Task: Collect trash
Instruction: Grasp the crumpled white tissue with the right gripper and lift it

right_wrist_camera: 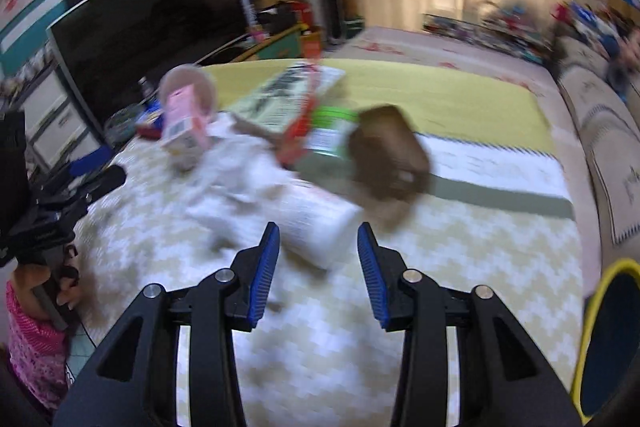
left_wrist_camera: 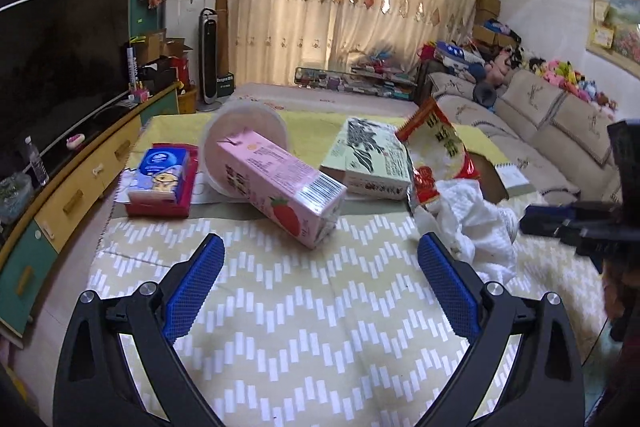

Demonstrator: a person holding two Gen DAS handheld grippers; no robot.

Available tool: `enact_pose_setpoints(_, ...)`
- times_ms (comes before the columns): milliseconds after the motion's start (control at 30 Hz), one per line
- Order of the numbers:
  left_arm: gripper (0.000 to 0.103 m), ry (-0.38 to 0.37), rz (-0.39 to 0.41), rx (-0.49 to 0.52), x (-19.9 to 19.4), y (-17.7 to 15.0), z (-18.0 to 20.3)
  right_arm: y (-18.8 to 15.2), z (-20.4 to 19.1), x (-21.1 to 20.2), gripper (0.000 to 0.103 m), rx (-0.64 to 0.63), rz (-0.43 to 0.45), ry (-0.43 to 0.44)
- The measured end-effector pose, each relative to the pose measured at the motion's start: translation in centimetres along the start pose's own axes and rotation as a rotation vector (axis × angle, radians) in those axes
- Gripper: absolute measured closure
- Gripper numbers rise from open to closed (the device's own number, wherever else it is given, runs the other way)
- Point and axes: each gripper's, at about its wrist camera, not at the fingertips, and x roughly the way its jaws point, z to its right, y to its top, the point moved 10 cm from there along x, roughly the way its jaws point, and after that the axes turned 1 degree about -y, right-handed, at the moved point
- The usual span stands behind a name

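Observation:
A pink strawberry milk carton (left_wrist_camera: 286, 187) lies on the patterned tablecloth (left_wrist_camera: 280, 307), leaning out of a tipped pale bowl (left_wrist_camera: 244, 131). Beside it are a red snack bag (left_wrist_camera: 434, 159), crumpled white tissue (left_wrist_camera: 472, 223), a green-white box (left_wrist_camera: 370, 159) and a blue tissue pack (left_wrist_camera: 160, 171). My left gripper (left_wrist_camera: 320, 259) is open and empty, just short of the carton. My right gripper (right_wrist_camera: 318, 247) is open, its tips on either side of a white cylindrical container (right_wrist_camera: 320, 223) lying on its side. That view is blurred; a brown box (right_wrist_camera: 386, 157) lies behind.
A TV cabinet (left_wrist_camera: 72, 195) runs along the left, a sofa (left_wrist_camera: 552, 131) along the right. A yellow-rimmed bin (right_wrist_camera: 608, 339) is at the right wrist view's lower right edge. The right gripper shows at the left view's right edge (left_wrist_camera: 580, 227).

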Motion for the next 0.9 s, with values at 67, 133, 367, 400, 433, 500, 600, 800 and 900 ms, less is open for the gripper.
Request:
enact_pose_setpoints(67,0.007,0.016,0.027,-0.017,-0.8,0.5,-0.7,0.5,-1.8,0.4,0.064,-0.033,-0.002,0.011)
enact_pose_setpoints(133,0.007,0.028,0.052,-0.039,-1.4,1.0,-1.5,1.0,-3.1,1.0,0.064,-0.054,-0.001,0.017)
enact_pose_setpoints(367,0.007,0.032,0.078,-0.111,-2.2,1.3,-3.1,1.1,-5.5,2.5,0.064,-0.109,-0.009,0.004)
enact_pose_setpoints(400,0.007,0.031,0.078,-0.107,-2.2,1.2,-3.1,1.1,-5.8,2.7,0.064,-0.116,-0.008,0.001)
enact_pose_setpoints(433,0.007,0.031,0.079,-0.104,-2.2,1.2,-3.0,1.2,-6.0,3.0,0.064,-0.126,-0.010,-0.007)
enact_pose_setpoints(500,0.007,0.031,0.078,-0.094,-2.2,1.1,-2.9,1.3,-6.0,3.6,0.074,-0.141,-0.015,-0.032)
enact_pose_setpoints(600,0.007,0.038,0.074,-0.085,-2.2,1.0,-2.8,1.0,-6.1,3.8,0.098,-0.108,-0.028,0.012)
enact_pose_setpoints(800,0.007,0.034,0.072,-0.098,-2.3,1.1,-2.8,1.7,-6.1,0.5,0.099,-0.050,0.028,0.119)
enact_pose_setpoints(900,0.007,0.038,0.068,-0.094,-2.1,1.0,-2.7,2.2,-5.7,-1.6,0.099,-0.034,0.064,0.138)
